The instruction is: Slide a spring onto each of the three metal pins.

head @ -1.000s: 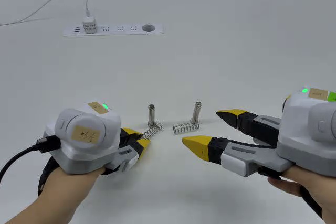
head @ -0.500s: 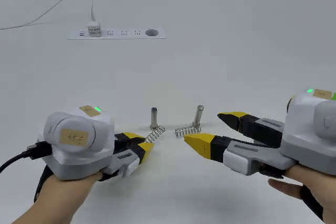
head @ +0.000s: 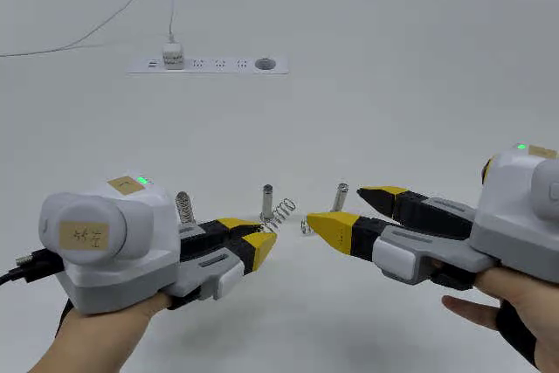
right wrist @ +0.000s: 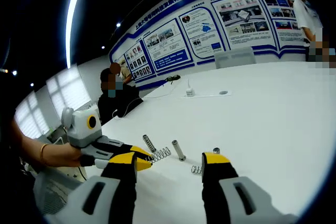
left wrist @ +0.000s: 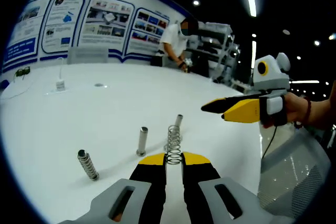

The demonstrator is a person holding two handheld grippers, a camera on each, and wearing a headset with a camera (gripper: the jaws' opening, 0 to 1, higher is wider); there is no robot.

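Observation:
My left gripper (head: 260, 240) is shut on one end of a small coil spring (head: 281, 212), which sticks out from its yellow tips (left wrist: 173, 157) just right of a bare metal pin (head: 267, 203). Left of that stands a pin with a spring on it (head: 184, 207). Another bare pin (head: 341, 196) stands to the right, with a loose spring (head: 306, 227) lying at its foot, partly behind a jaw. My right gripper (head: 351, 206) hovers open beside that pin, nothing between its jaws. In the right gripper view the held spring (right wrist: 160, 154) points toward the middle pin (right wrist: 178, 149).
A white power strip (head: 210, 65) with a plug (head: 174, 55) and cable lies far back on the white table (head: 393, 93). People stand beyond the table's edge in both gripper views. Open tabletop surrounds the pins.
The left gripper has raised its spring off the table and brought it up beside the middle pin. The camera tilted, so the pin bearing a spring came into view. The right gripper stays open.

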